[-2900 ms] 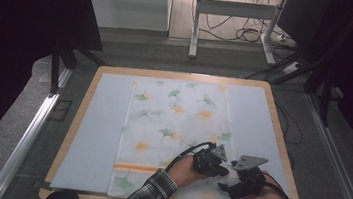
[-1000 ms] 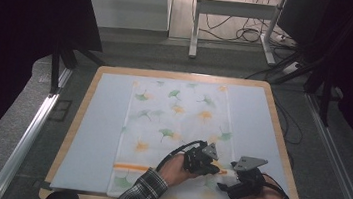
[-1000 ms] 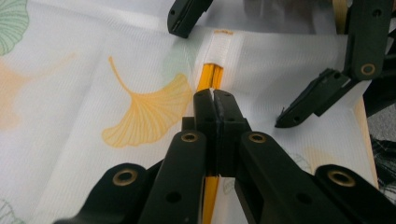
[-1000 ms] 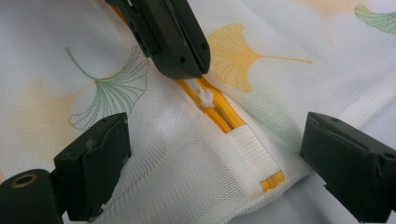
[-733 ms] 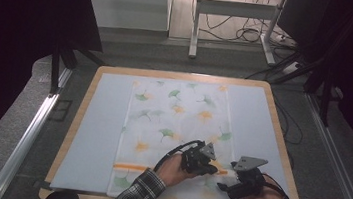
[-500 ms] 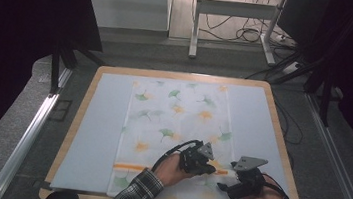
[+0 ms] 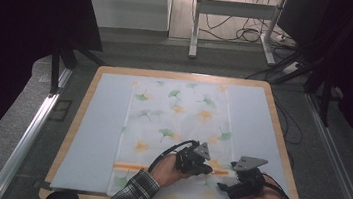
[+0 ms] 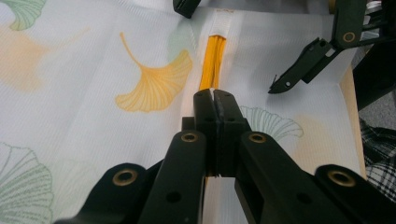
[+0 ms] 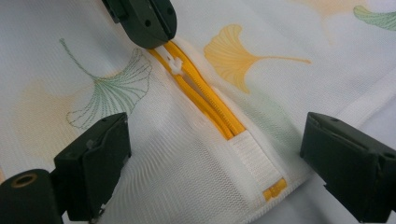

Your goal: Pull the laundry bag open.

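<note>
High view: the white leaf-print bag (image 7: 176, 129) lies flat on the table; compared with a moment ago, the left gripper (image 7: 196, 160) sits further left along the orange zipper (image 7: 129, 166).

Left gripper view: its jaws are pinched on the zipper (image 8: 212, 63).

Right gripper view: the right gripper (image 9: 212, 154) is wide apart, holding nothing. The slider (image 9: 175, 65) sits at 11 o'clock. Nothing pins the bag, so pulling may bunch it.

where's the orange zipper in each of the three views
High view: the orange zipper is a thin band across the near end of the leaf-print bag, running under the left hand-held gripper.
Left gripper view: upper middle, straight ahead of the shut jaws.
Right gripper view: a diagonal through the centre.
Shared landmark: the white fabric tab at the zipper's end.
</note>
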A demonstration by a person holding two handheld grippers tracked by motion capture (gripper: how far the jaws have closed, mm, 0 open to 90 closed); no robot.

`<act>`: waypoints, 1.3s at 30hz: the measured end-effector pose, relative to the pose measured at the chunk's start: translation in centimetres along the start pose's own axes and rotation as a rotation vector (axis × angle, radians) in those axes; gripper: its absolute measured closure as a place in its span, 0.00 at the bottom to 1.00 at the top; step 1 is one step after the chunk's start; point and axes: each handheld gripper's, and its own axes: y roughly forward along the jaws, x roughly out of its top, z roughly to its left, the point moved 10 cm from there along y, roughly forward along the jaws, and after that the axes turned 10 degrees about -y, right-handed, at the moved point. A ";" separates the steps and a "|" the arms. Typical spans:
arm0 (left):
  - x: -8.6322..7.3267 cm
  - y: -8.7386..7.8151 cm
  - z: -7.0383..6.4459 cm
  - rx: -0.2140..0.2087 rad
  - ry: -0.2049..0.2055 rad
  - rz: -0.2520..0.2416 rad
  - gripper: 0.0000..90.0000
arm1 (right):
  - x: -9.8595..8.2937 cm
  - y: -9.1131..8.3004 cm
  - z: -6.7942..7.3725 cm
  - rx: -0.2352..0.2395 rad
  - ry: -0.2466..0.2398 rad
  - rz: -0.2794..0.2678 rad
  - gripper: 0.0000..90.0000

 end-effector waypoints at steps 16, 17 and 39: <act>-1.0 -0.9 0.3 0.009 -0.001 0.011 1.00 | 0.0 0.0 0.0 0.000 0.003 -0.004 0.10; -1.0 -0.9 0.3 0.009 -0.006 0.008 1.00 | 0.0 0.0 0.0 0.000 0.003 -0.004 0.10; -2.2 -2.1 0.8 0.020 -0.018 0.021 1.00 | 0.0 0.0 0.0 -0.004 0.003 -0.014 0.10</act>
